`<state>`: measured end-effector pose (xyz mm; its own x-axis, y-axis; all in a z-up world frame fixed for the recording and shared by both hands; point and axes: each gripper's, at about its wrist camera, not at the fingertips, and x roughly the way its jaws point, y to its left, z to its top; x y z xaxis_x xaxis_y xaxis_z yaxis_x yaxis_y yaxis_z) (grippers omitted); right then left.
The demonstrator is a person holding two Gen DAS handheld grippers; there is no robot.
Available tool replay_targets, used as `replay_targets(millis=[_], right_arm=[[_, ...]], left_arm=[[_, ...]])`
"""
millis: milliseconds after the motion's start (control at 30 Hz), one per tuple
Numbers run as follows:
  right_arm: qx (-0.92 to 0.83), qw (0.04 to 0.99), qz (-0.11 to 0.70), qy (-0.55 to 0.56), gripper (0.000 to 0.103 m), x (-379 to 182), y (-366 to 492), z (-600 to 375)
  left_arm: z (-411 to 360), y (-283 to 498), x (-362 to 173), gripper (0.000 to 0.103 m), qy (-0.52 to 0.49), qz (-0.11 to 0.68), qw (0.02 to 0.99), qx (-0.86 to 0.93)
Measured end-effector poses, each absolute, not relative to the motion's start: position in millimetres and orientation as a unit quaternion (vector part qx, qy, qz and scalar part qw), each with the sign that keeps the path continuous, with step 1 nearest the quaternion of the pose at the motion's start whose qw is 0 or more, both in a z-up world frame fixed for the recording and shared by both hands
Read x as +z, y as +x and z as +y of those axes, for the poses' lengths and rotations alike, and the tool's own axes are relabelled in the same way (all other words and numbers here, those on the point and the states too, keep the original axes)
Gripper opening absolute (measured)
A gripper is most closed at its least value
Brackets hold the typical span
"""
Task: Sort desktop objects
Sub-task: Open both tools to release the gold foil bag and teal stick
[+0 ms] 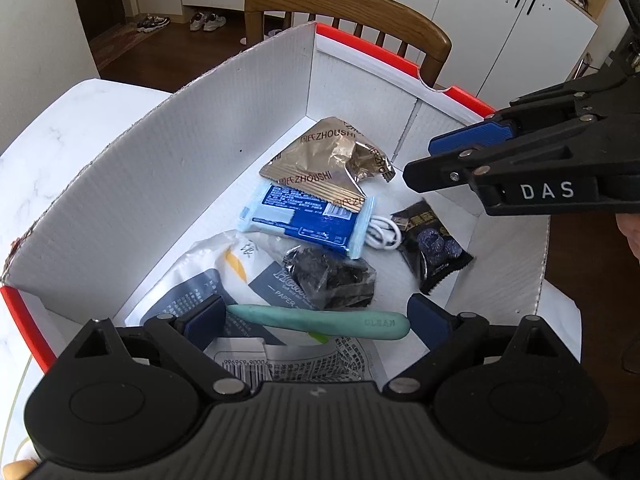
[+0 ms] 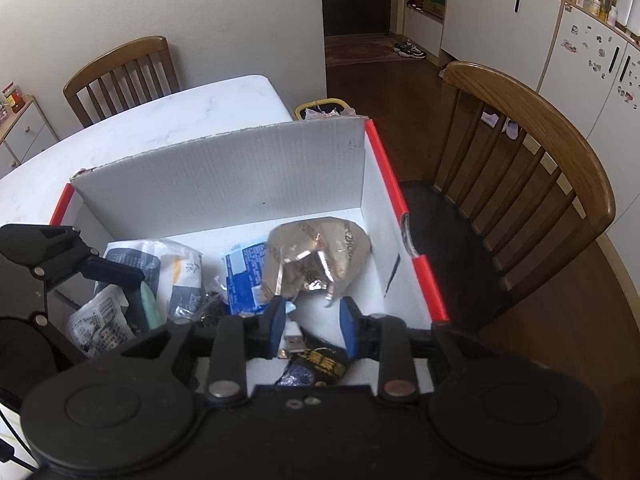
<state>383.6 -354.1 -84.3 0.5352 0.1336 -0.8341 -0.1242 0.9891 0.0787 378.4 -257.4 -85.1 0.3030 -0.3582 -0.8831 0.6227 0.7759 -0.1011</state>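
A white marble-look table (image 2: 168, 120) carries a white corrugated cardboard box with red rims (image 1: 168, 168), and all the sorted things lie inside it; its near wall is cut off by both cameras' own gripper bodies. A white plastic tissue pack with grey panels (image 1: 208, 276) lies at the box's near left, half covered. A crumpled gold foil snack bag (image 1: 320, 156) sits toward the far end, overlapping a blue-and-white wrapped packet (image 1: 304, 220) whose long axis runs across the box. A small black snack sachet (image 1: 434, 246) lies to the right, partly hiding a coiled white USB cable (image 1: 382, 232). A clear bag of dark pieces (image 1: 332, 280) is too murky to identify.

The teal soft-rubber handle (image 1: 320, 320) lies level across the left wrist view, its rounded end pointing right; its other end is hidden behind a pad. The left gripper (image 1: 316, 322) has its blue pads either side of the handle, but whether they press it cannot be told. The right gripper (image 2: 312, 326) stands partly open above the sachet and cable plug, holding nothing.
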Motion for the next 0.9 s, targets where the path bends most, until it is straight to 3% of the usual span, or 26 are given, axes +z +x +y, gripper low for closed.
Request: replay_targets(millis=[133,367,467,800,900], right_arm=[[0.074,0.879,0.471,0.006,0.045,-82,380,-357],[0.076,0.884,0.461,0.006,0.050,-74,372,-356],[0.076,0.887,0.456,0.007,0.059,-70,367,-354],[0.077,0.894,0.441,0.009,0.066,-57,352,-349],[0.077,0.899,0.431,0.005,0.075,-52,346,-346]], left_arm=[[-257,373,-81,0.102,0.132,0.497,0.800,-0.308],[-254,367,-73,0.103,0.126,0.484,0.810,-0.306],[-252,363,-67,0.103,0.120,0.477,0.815,-0.305],[-243,348,-52,0.103,0.113,0.456,0.832,-0.295],[-239,343,-45,0.103,0.107,0.448,0.837,-0.294]])
